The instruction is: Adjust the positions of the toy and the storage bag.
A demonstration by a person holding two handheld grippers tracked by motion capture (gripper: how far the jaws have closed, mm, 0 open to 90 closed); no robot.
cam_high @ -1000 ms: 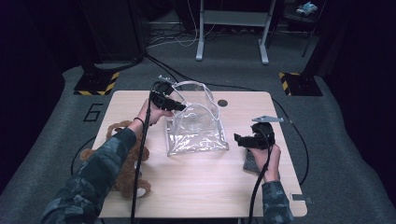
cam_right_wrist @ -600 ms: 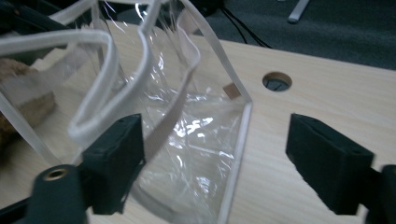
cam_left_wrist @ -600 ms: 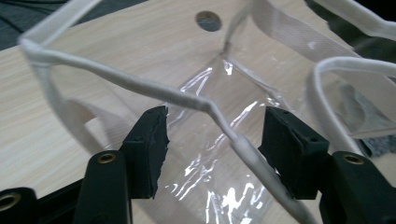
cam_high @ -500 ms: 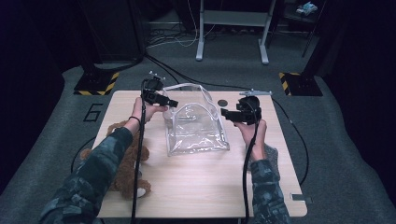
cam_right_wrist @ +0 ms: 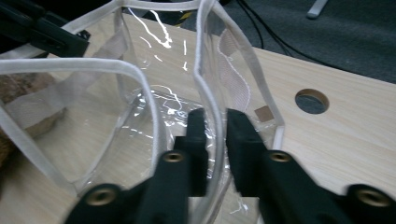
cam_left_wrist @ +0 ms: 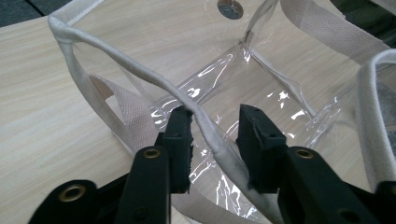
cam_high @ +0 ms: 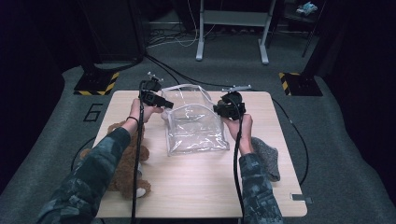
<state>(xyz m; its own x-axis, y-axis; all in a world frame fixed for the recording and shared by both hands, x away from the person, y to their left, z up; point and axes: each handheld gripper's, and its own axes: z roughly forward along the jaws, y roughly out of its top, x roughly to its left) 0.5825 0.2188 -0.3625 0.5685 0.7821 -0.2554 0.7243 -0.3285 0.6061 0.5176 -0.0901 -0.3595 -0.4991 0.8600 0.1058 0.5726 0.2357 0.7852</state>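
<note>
Clear plastic bag [cam_high: 195, 126], one: white-trimmed rim and woven white handles, standing open-mouthed near the middle of the surface [cam_high: 201, 186], toward its far edge. Through the clear walls the wood grain shows.

Tongs, two. Left tongs [cam_left_wrist: 215, 128] at the bag's left rim: the white trim runs between the jaws, touching the left one, with a gap to the right one; the jaws have just been closing, not yet pressed on the trim. Right tongs [cam_right_wrist: 215, 123] at the bag's right rim: jaws have just closed and now pinch the trimmed edge of the clear wall between them.

Stuffed bear [cam_high: 122, 168], one: brown plush, lying at the left edge of the surface, partly under the person's left sleeve.

Grey knitted item [cam_high: 267, 158], one: lying near the right edge, just beside the right forearm; what it is cannot be told.

Surface, one: light wooden top, with a round hole [cam_right_wrist: 312, 101] and a small brown square patch [cam_right_wrist: 263, 112] near the bag.

Room: dark, grey carpeted floor [cam_high: 336, 140]; two yellow-and-black striped floor plates [cam_high: 97, 84] beyond the far corners; a grey metal frame [cam_high: 233, 28] behind; black cables across the floor; a "6" marked on the carpet by the left edge.
</note>
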